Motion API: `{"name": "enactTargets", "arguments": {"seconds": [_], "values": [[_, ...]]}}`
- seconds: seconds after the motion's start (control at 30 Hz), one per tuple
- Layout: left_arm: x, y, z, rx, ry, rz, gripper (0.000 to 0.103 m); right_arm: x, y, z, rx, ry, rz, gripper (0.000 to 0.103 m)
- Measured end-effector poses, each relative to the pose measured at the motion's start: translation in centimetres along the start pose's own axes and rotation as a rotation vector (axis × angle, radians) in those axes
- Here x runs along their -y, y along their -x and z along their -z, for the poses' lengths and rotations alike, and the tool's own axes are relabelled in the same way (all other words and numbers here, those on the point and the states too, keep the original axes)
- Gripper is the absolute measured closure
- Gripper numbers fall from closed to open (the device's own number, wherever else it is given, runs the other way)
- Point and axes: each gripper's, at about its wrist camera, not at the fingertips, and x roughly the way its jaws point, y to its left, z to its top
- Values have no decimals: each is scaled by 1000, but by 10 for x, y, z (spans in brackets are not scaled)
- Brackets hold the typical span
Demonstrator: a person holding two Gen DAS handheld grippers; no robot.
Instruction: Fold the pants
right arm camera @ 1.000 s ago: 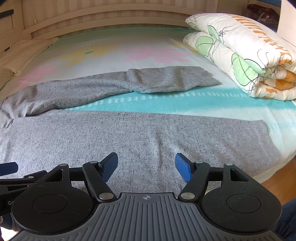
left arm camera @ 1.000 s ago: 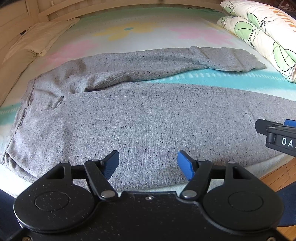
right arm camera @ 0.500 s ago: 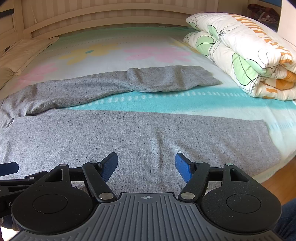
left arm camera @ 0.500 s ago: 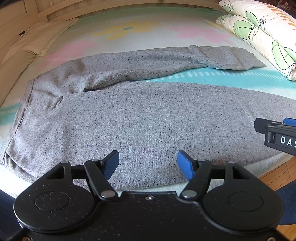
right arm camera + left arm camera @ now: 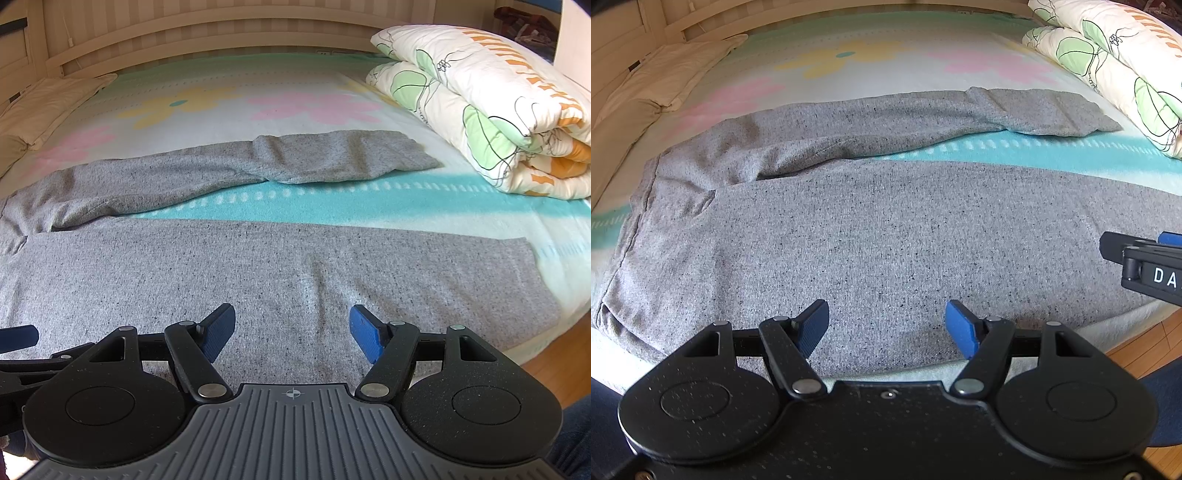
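Note:
Grey speckled pants [image 5: 886,229] lie spread flat on the bed, waistband at the left, the two legs running right and split apart. The near leg [image 5: 295,266] lies along the bed's front edge; the far leg [image 5: 258,162] lies further back, its cuff near the duvet. My left gripper [image 5: 886,326] is open and empty over the near edge of the pants near the thigh. My right gripper [image 5: 291,328] is open and empty over the near leg, further right; it also shows at the right edge of the left wrist view [image 5: 1145,266].
A folded floral duvet [image 5: 498,110] lies at the right of the bed. A cream pillow [image 5: 665,85] lies at the far left. A wooden headboard [image 5: 258,33] runs along the back. Wooden floor [image 5: 1145,350] shows below the bed's front right edge.
Both grippers have stayed open and almost still; the view has shifted only slightly. The pants have not moved.

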Motion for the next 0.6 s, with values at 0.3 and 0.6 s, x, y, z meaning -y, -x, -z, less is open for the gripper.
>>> {"name": "enactTargets", "arguments": {"seconds": [0.3,0.6], "values": [[0,-1,0,-2,-1,-2,32,-1,0,0,-1,0,0,36],[0,-1,-1,-8,-5,1,32,-1,0,1,-3,1,-2,36]]}}
